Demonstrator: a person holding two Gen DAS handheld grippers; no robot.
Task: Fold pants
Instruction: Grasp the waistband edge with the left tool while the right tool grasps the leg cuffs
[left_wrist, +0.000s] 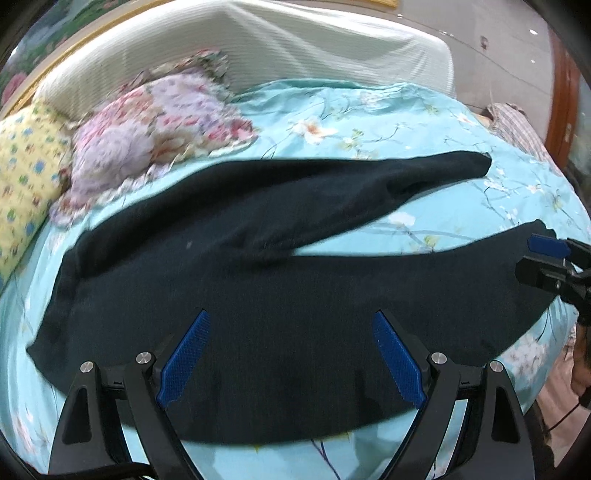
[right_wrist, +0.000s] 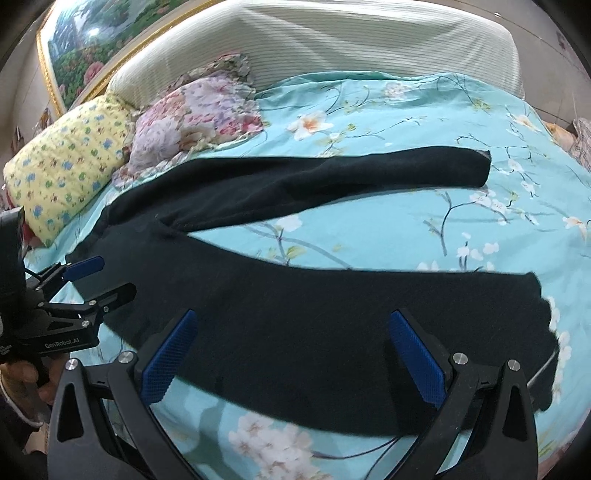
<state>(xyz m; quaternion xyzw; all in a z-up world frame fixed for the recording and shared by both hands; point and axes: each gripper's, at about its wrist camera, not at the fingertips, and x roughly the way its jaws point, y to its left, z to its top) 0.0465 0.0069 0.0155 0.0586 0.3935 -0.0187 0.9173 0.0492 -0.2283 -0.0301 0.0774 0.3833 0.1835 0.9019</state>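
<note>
Here we are over the bed, and the dark pants (left_wrist: 280, 280) are spread flat across the turquoise floral bedspread (left_wrist: 424, 122), filling the middle and lower half of both views. The two legs fork apart in a V: the far leg (right_wrist: 369, 170) runs toward the upper right of the frame, the near leg (right_wrist: 369, 306) sweeps across the bottom. Laid out like that, I'd say, so one leg can be brought over onto the other.

The left gripper (left_wrist: 291, 354) sits at the bottom centre of its own view with its jaws spread wide, nothing between the blue pads, poised over the near edge toward the waist end. The right gripper (right_wrist: 295, 354) is likewise released and empty, low over the near leg toward the cuff. One tool at each end, which reads as a setup for lifting that leg as a straight span. No fold made yet, by the look of it.

Upper left of the frame there's a yellow patterned pillow (right_wrist: 66, 162) and a crumpled pink floral cloth (right_wrist: 192, 110), touching the far edge of the pants.

What's murky: the fabric is so dark that seams, pockets and waistband don't show. The left view is motion-smeared. Whether either gripper touches the cloth, I can't tell. The near hem hides behind the gripper bodies, and only a sliver of a hand shows at the frame edge
</note>
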